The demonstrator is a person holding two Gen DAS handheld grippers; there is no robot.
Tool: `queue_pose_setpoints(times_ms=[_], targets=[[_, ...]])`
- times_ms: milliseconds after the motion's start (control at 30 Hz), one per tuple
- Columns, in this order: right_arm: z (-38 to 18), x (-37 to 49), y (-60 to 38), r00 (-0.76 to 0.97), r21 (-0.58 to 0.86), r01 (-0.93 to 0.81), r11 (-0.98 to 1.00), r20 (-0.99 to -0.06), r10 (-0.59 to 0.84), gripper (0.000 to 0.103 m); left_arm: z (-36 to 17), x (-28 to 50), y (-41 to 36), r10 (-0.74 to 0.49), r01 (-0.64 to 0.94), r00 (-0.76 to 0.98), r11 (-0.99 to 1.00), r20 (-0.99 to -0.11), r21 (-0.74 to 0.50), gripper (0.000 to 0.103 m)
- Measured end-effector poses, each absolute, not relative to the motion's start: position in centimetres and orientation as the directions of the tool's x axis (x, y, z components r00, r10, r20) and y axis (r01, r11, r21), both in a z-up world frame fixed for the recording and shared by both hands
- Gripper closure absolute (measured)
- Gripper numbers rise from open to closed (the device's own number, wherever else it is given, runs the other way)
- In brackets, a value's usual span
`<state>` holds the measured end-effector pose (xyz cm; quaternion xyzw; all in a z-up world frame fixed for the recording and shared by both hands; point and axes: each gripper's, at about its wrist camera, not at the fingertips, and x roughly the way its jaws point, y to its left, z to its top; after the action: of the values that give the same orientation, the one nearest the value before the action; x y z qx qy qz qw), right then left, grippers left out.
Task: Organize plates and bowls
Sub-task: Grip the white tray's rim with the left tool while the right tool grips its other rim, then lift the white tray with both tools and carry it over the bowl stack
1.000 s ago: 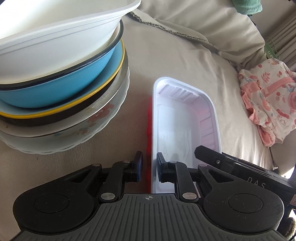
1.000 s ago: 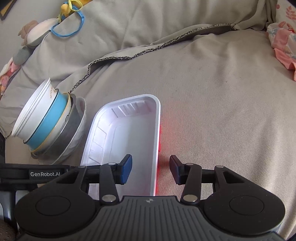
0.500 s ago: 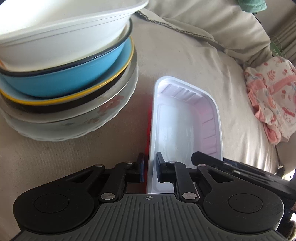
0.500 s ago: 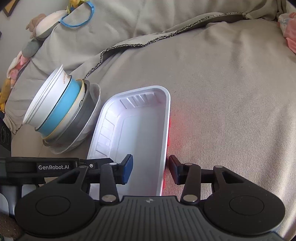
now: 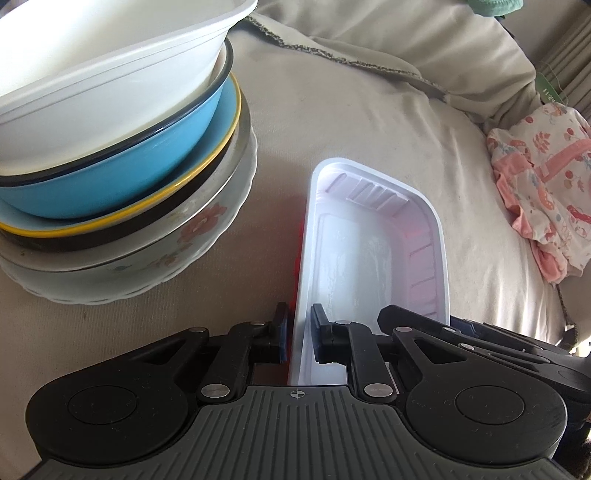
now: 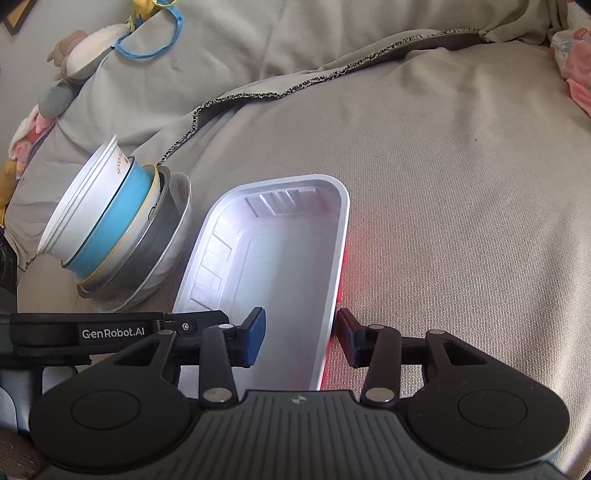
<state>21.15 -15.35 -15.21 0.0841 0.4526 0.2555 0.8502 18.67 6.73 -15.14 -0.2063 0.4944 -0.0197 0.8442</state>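
A white rectangular plastic tray [image 5: 373, 254] with a red underside lies on the beige bed cover; it also shows in the right wrist view [image 6: 280, 266]. My left gripper [image 5: 298, 334] is shut on the tray's near left wall. My right gripper [image 6: 301, 336] is open and straddles the tray's near right wall, its fingers apart from it. A stack of bowls [image 5: 110, 147] stands left of the tray: a white plastic bowl on top, then a blue one, a yellow-rimmed one, a steel one and a floral plate at the bottom. The stack also shows in the right wrist view [image 6: 118, 229].
A pink patterned cloth [image 5: 543, 199] lies at the right on the bed. Pillows under the beige cover [image 6: 295, 48] rise behind the tray. Soft toys and a blue ring [image 6: 147, 33] sit at the far left.
My left gripper has closed tighter on the tray's left wall. The tray and both grippers have shifted slightly relative to the bowl stack. My right gripper stays open around the right wall.
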Motion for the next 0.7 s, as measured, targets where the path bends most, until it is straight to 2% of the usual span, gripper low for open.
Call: queue_pose_setpoints(times_ms=[333, 567, 700], targets=[[-15.3, 21.0, -15.3, 0.465, 0.37, -0.355, 0.859, -0.727, 0.506, 0.06, -15.2, 18.4, 7.4, -0.288, -0.17, 0.502, 0.892, -0.815, -0.42, 0.085], [-14.9, 21.0, -15.3, 0.482, 0.347, -0.351, 0.87, -0.729, 0.485, 0.062, -14.6, 19.2, 6.5, -0.235, -0.152, 0.52, 0.92, -0.821, -0.36, 0.085], [-15.0, 21.3, -15.5, 0.469, 0.369, -0.338, 0.866, -0.731, 0.495, 0.062, -15.0, 19.5, 6.7, -0.248, -0.161, 0.52, 0.911, -0.817, -0.379, 0.085]])
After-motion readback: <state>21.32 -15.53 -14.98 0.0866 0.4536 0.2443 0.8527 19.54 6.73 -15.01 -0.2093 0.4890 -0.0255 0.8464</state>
